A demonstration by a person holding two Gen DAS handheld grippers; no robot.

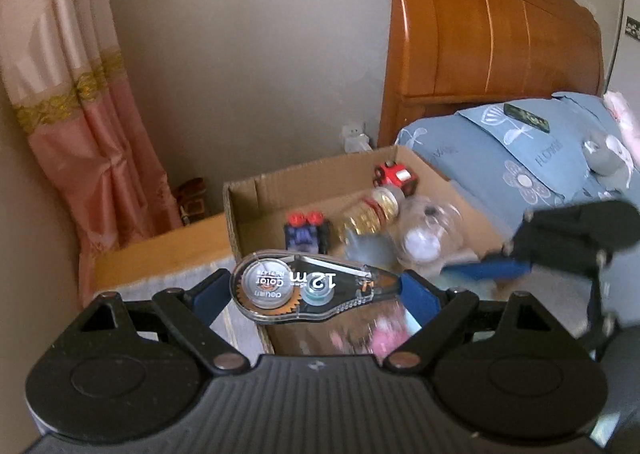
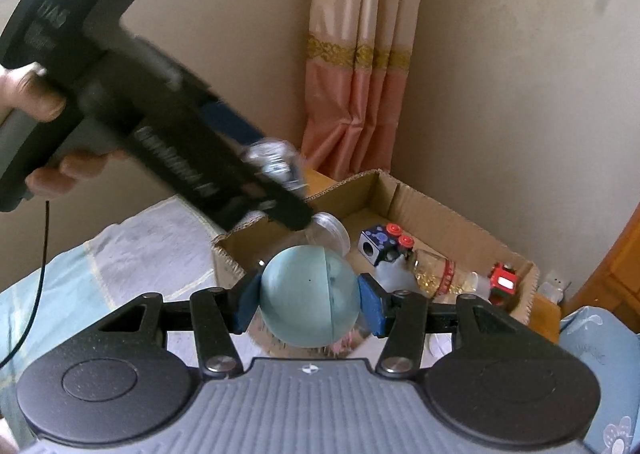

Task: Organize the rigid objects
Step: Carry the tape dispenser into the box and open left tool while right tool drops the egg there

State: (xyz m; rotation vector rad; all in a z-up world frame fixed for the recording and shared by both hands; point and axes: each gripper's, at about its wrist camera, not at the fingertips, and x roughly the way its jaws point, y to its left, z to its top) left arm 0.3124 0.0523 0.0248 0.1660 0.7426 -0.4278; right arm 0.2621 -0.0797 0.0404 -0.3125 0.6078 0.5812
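Left wrist view shows the left gripper with its jaws clamped on a clear correction-tape dispenser, carried over the near edge of the open cardboard box. Right wrist view shows the right gripper with its jaws clamped on a pale teal ball, also above the near end of the box. Neither item is deposited yet.

Progress, as judged: partly done. Several rigid items already lie in the box; two are in hand and remain to be released into it. Whether more items wait outside the box cannot be told.

Count of box contents visible in the right wrist view: one clear round jar, one blue toy block with two red knobs, one bottle of gold glitter, one red toy vehicle. Something pink lies under the grippers, too blurred to identify.

The box stands on a wooden bedside counter next to the bed.
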